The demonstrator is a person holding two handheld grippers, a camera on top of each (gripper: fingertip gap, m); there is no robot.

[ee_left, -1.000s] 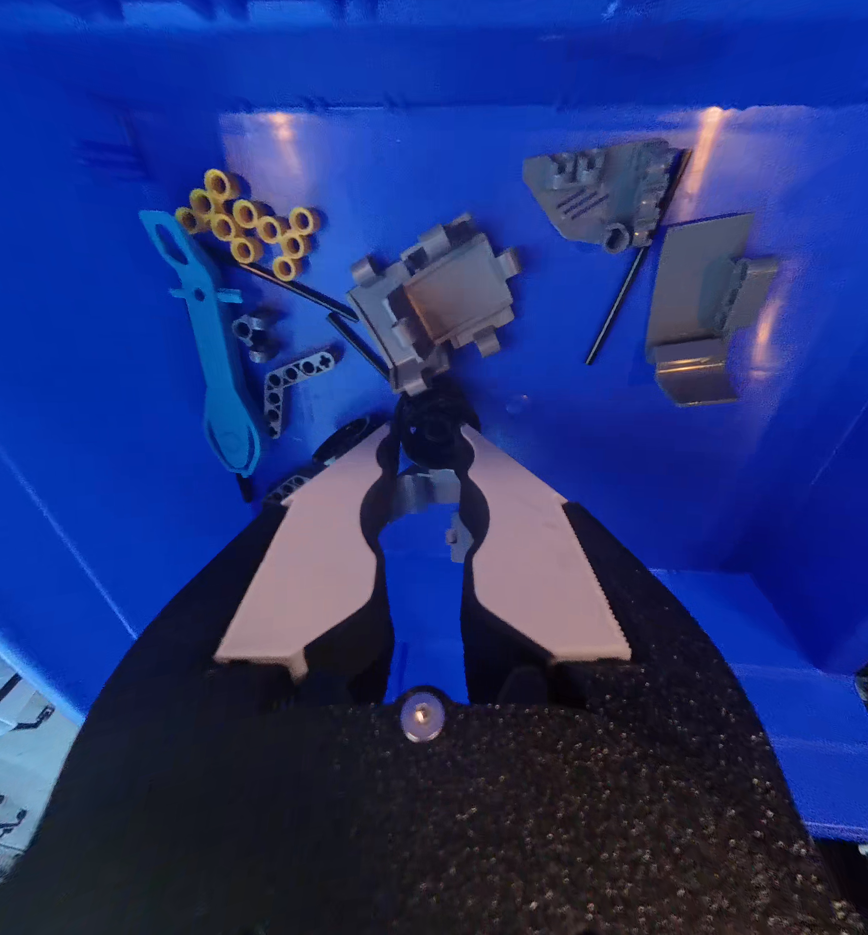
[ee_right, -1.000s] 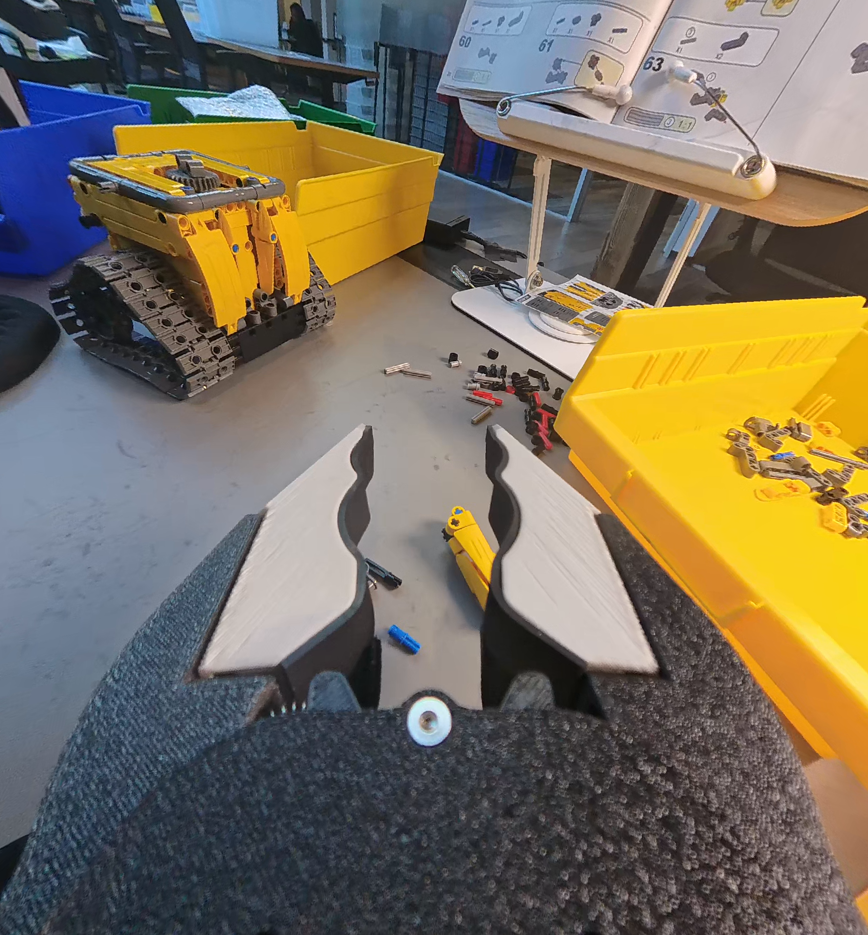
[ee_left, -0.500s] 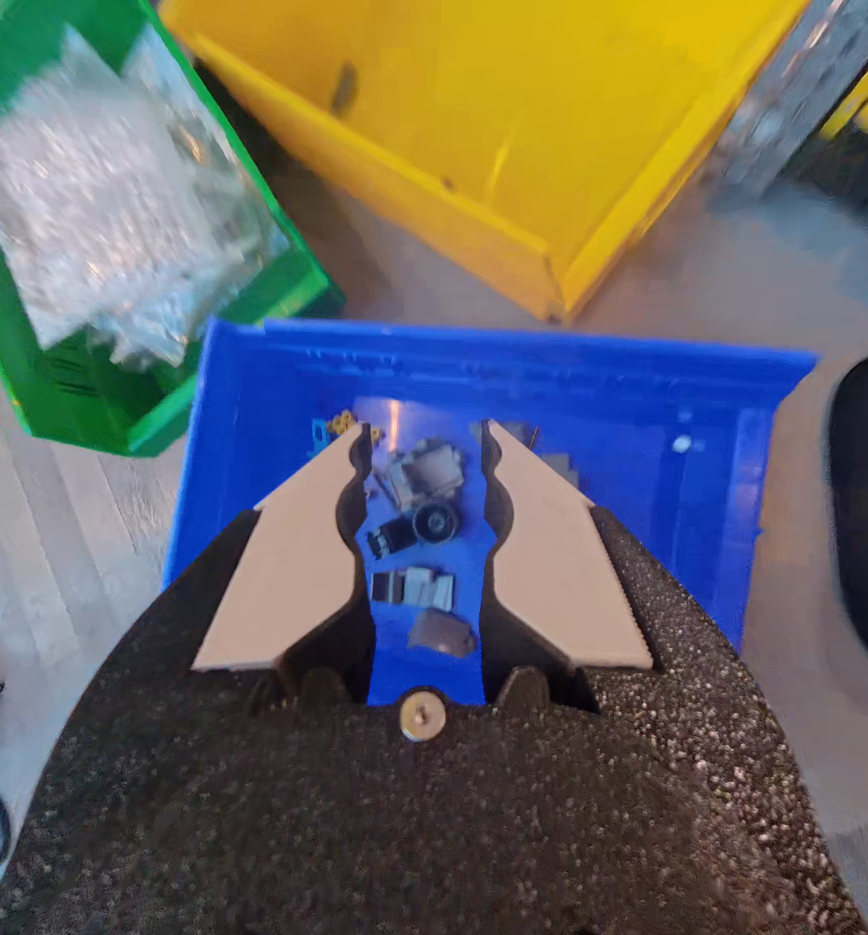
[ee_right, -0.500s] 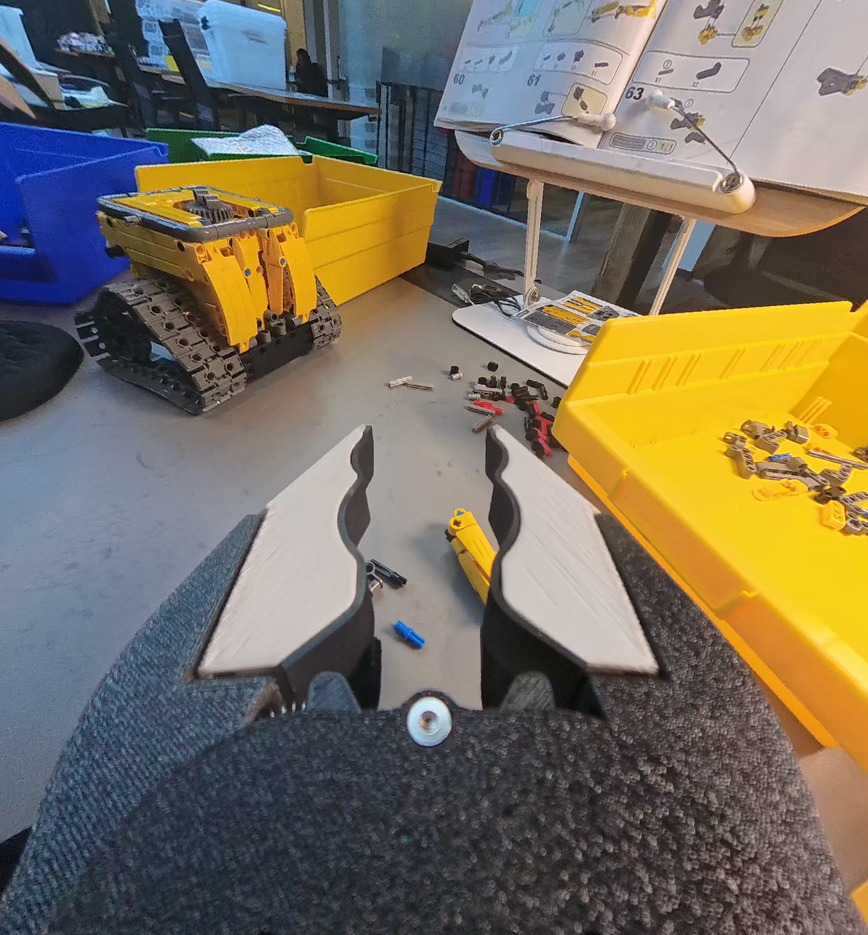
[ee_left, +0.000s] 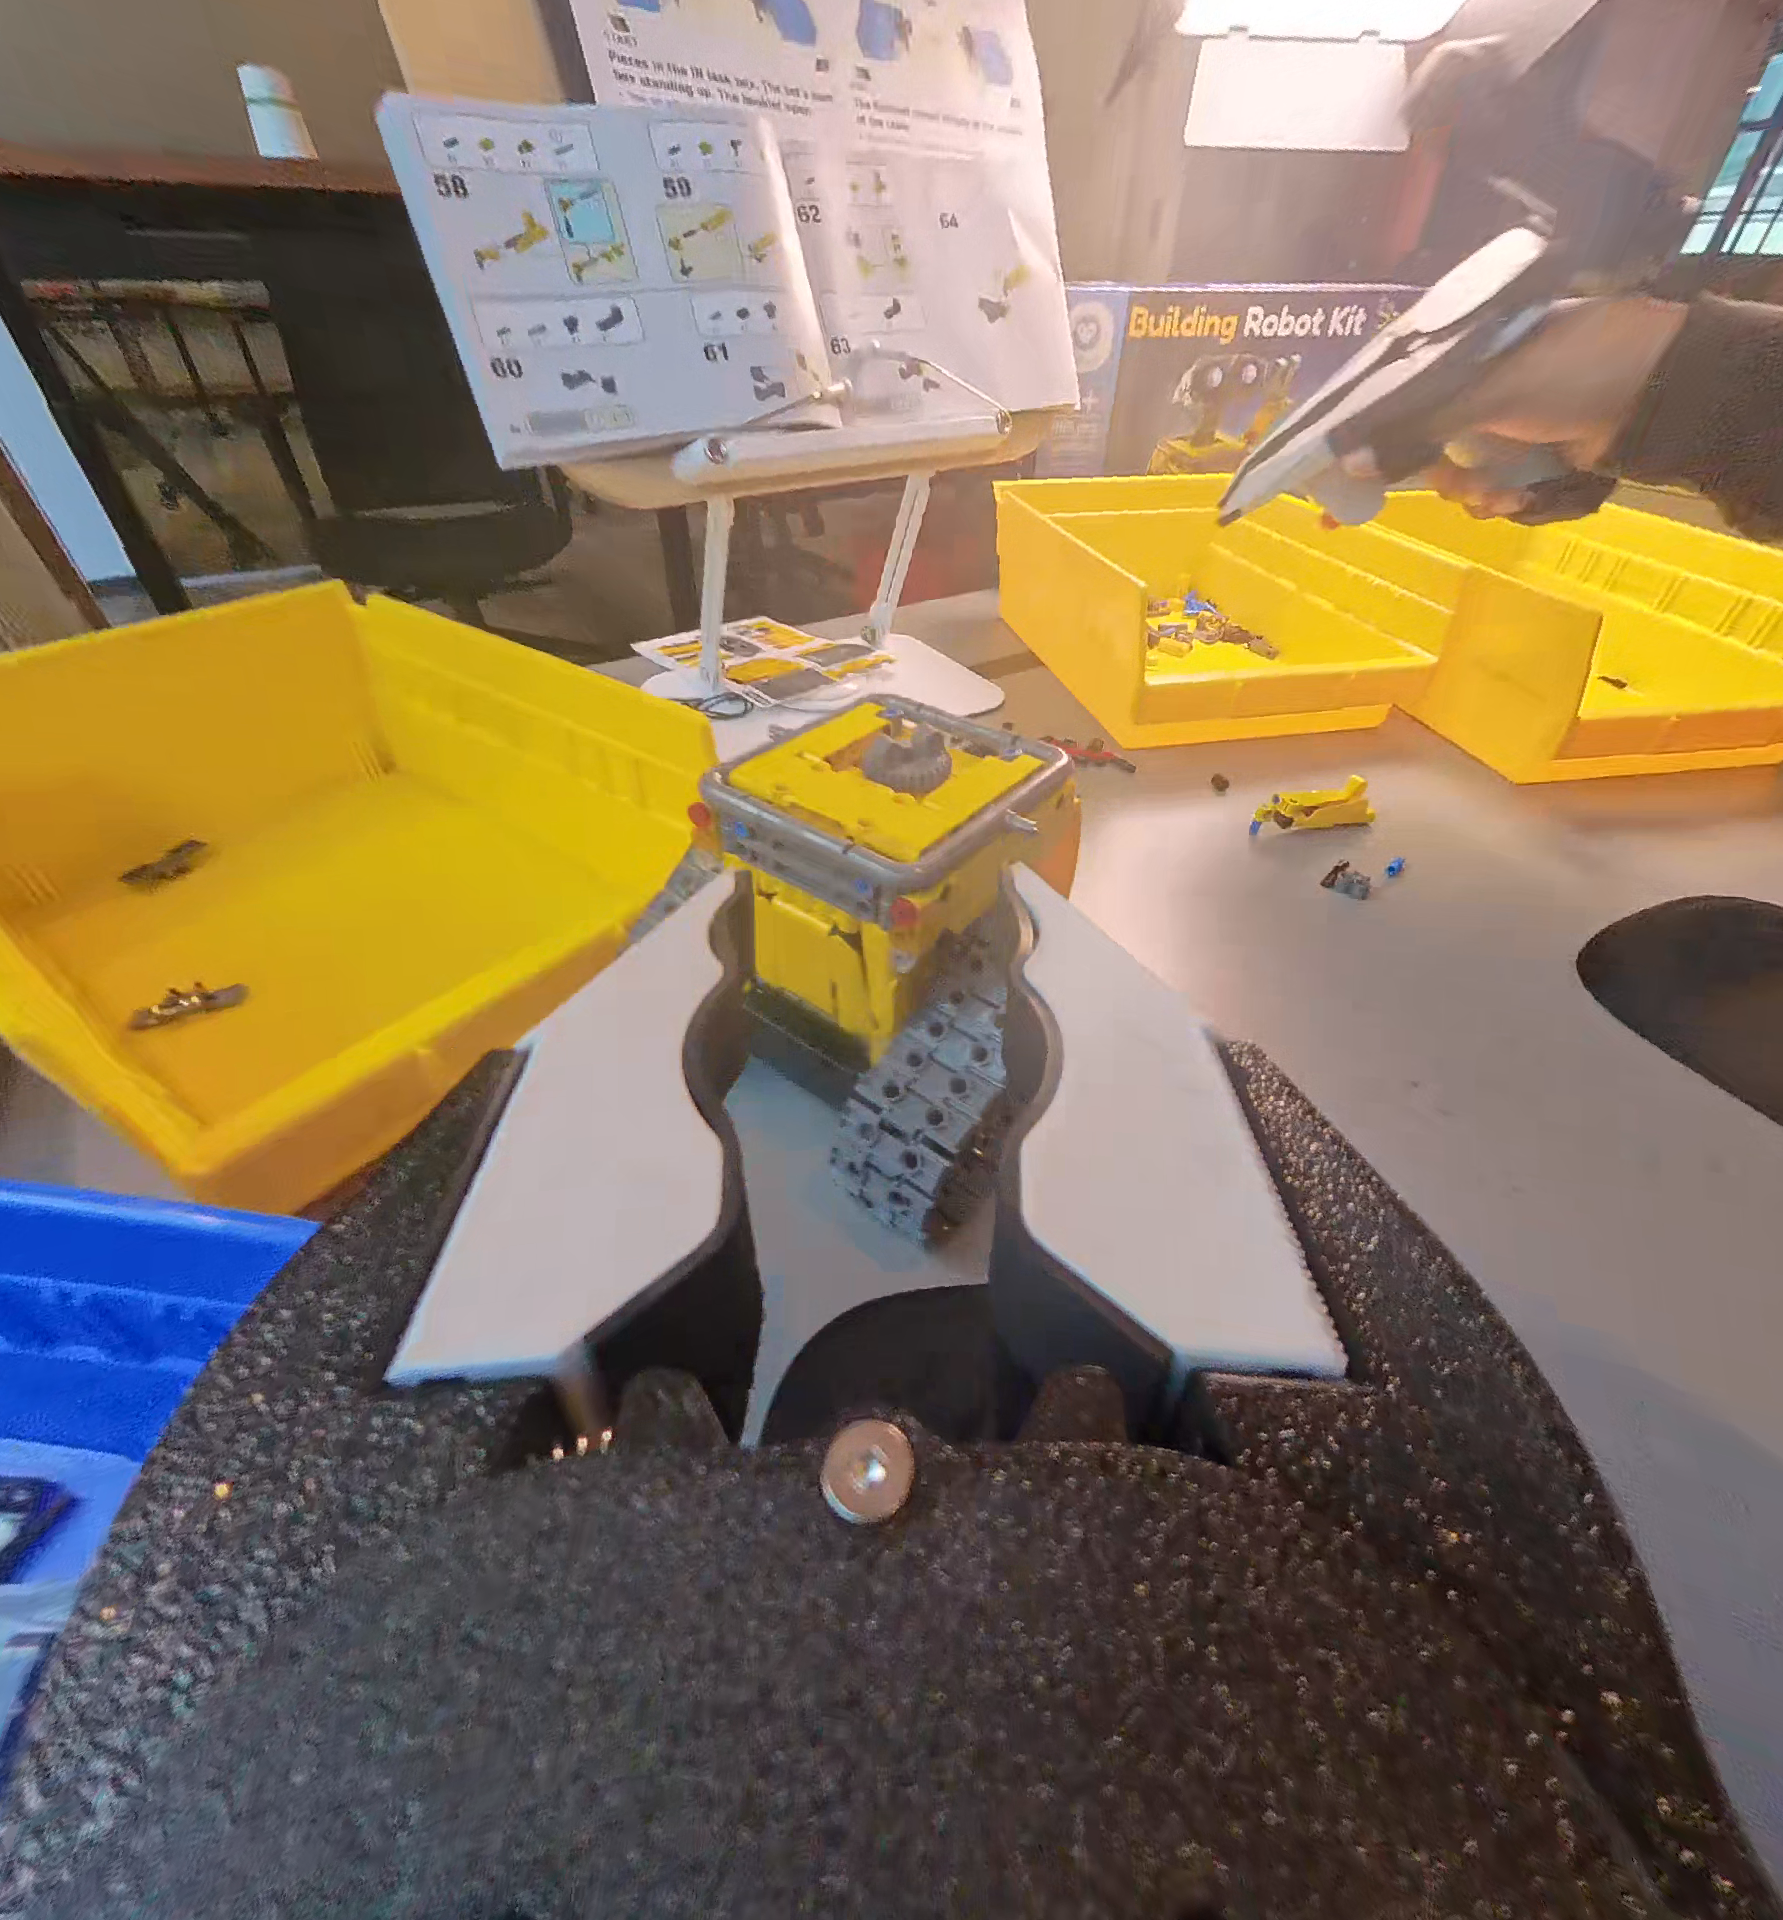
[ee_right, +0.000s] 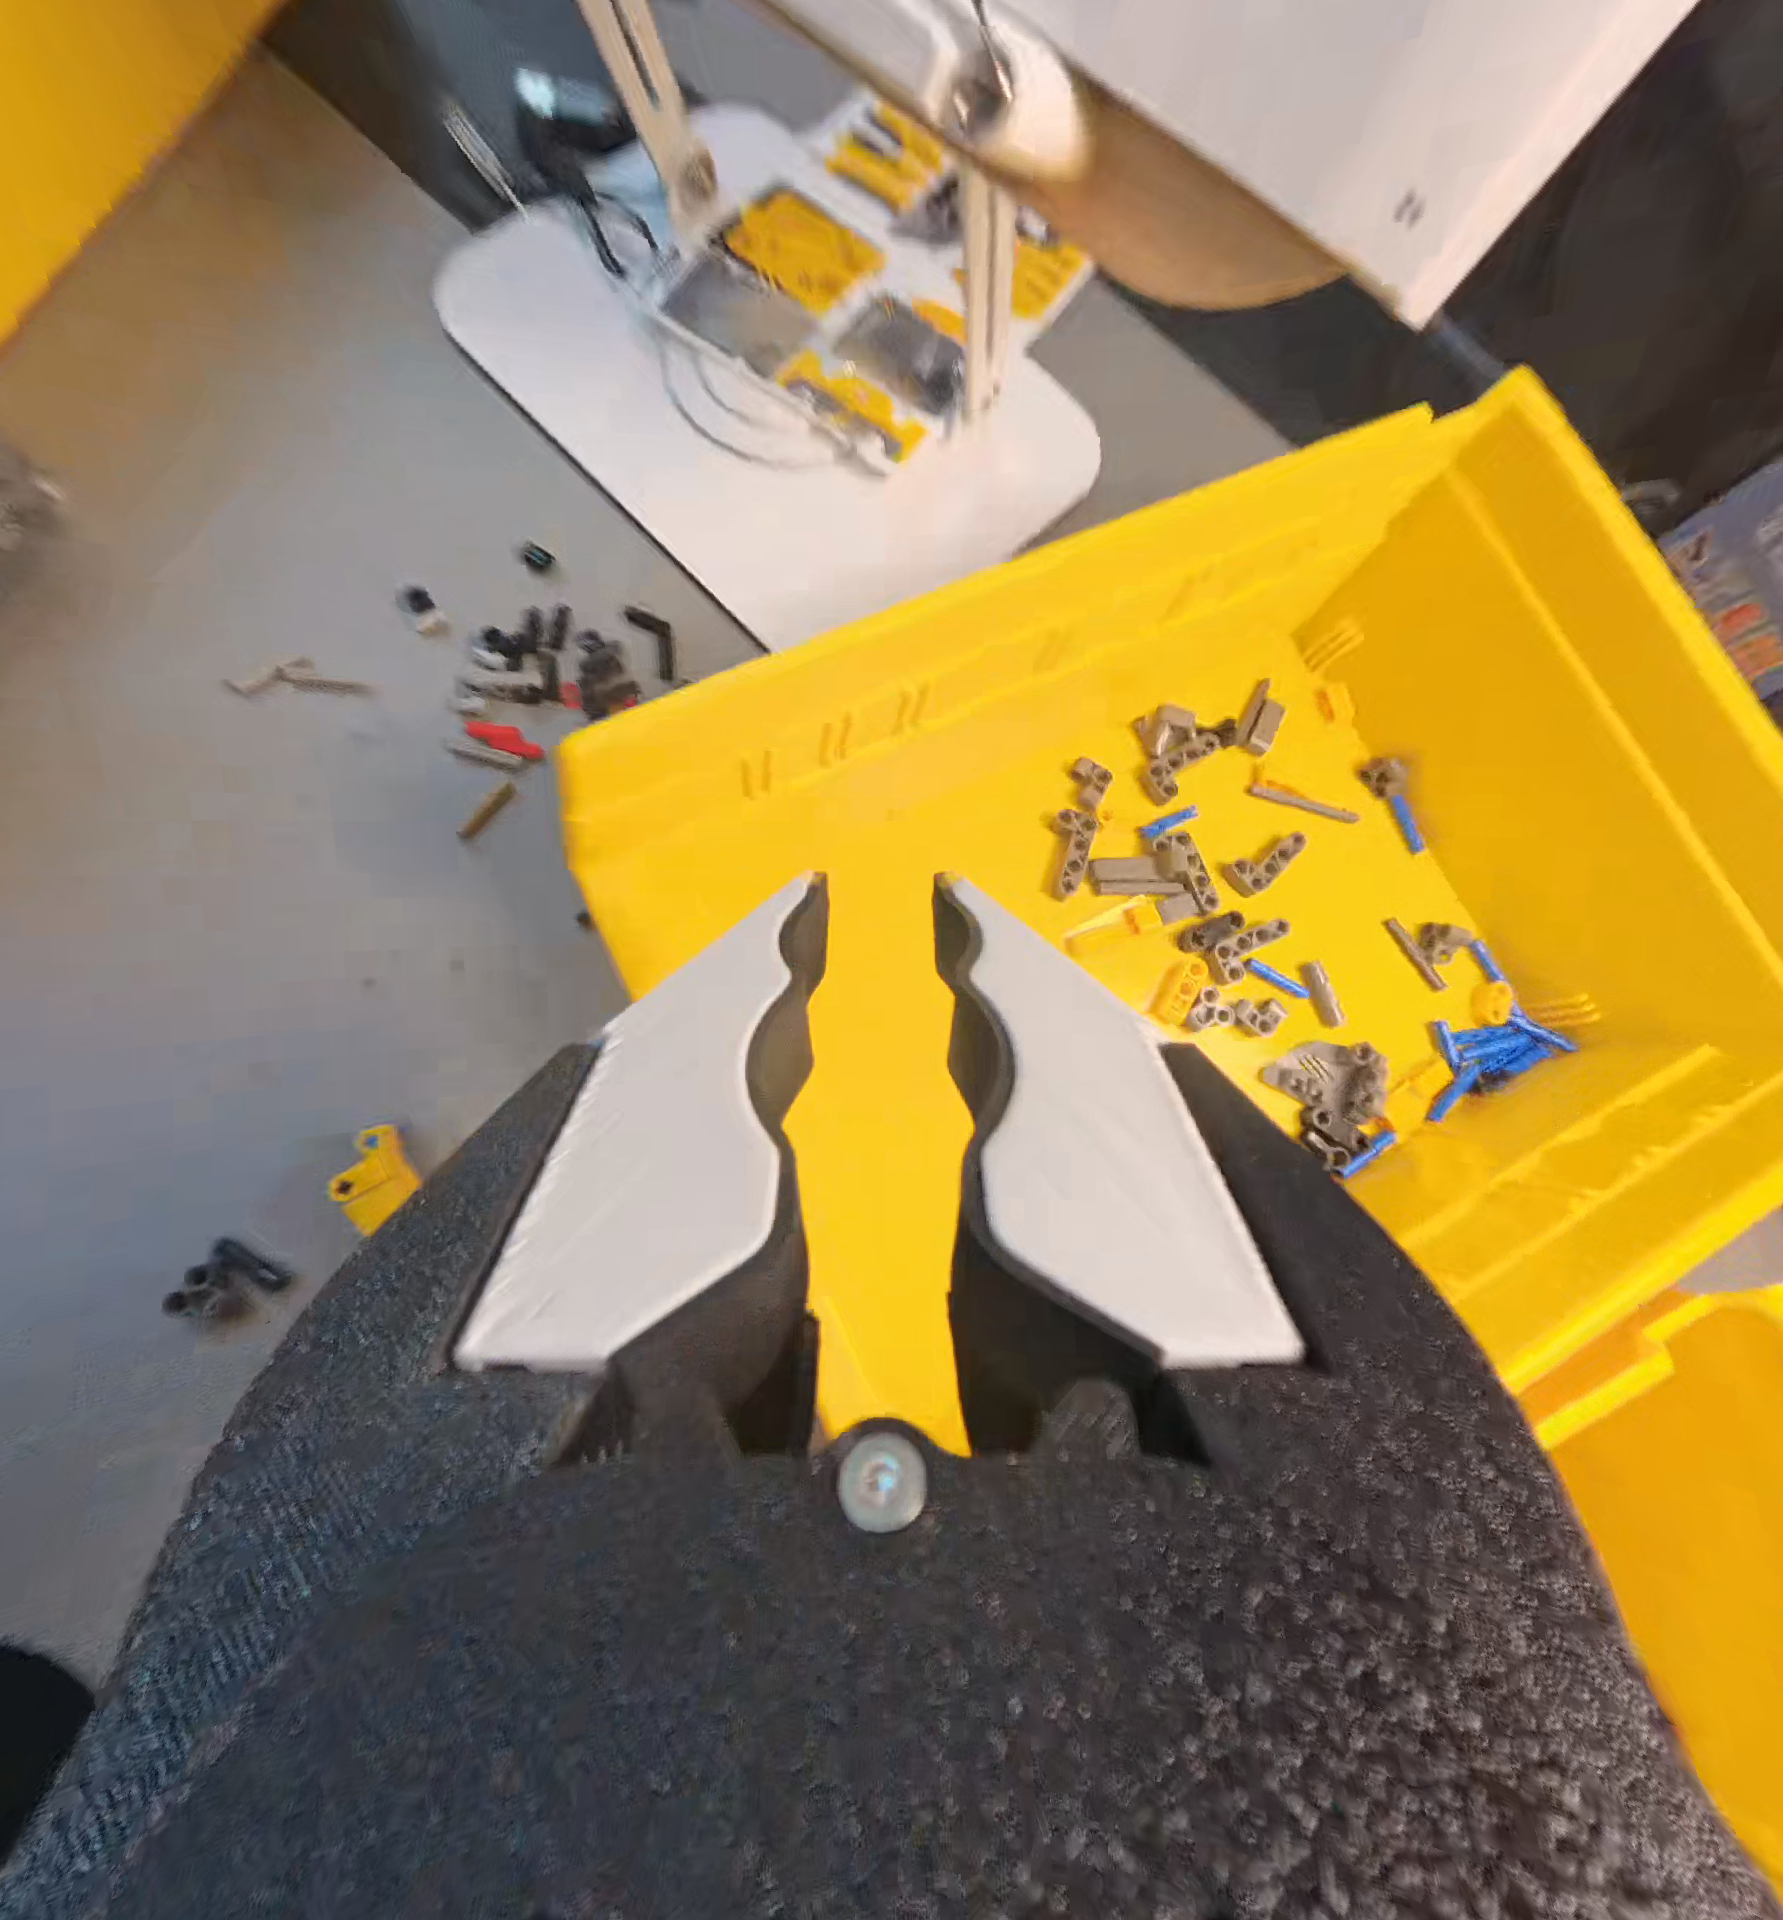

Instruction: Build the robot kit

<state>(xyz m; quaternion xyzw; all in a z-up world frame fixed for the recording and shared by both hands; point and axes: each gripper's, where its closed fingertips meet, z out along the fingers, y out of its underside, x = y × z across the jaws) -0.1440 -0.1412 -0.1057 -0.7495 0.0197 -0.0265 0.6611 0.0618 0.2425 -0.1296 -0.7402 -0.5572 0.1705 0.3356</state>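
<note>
Cataloguing, left wrist view: left claw [ee_left: 871,914] released, jaws spread, nothing between them but air; it hangs just short of the tracked model [ee_left: 882,894], which stands on the grey worktop [ee_left: 1438,1143] dead ahead.
- Tracked model: yellow brick body, grey frame on top with a gear wheel, studded grey tread links. Part-built by the look of it; how much remains cannot be told.
- Left of the claw: yellow bin [ee_left: 274,894], smooth moulded plastic, two small dark parts inside. Blue bin [ee_left: 66,1340] at near left.
- Ahead, beyond the model: instruction booklet [ee_left: 679,281] on a white stand.
- Far right: right claw [ee_left: 1230,511] over a second yellow bin [ee_left: 1074,623].

Right wrist view: right claw [ee_right: 879,881] released, empty, above that bin's [ee_right: 970,686] near wall.
- Right of the claw, inside: loose parts [ee_right: 1261,935], grey holed beams and thin blue pins.
- Left, on the worktop [ee_right: 191,935]: scattered pieces [ee_right: 544,665], black, red, tan.
</note>
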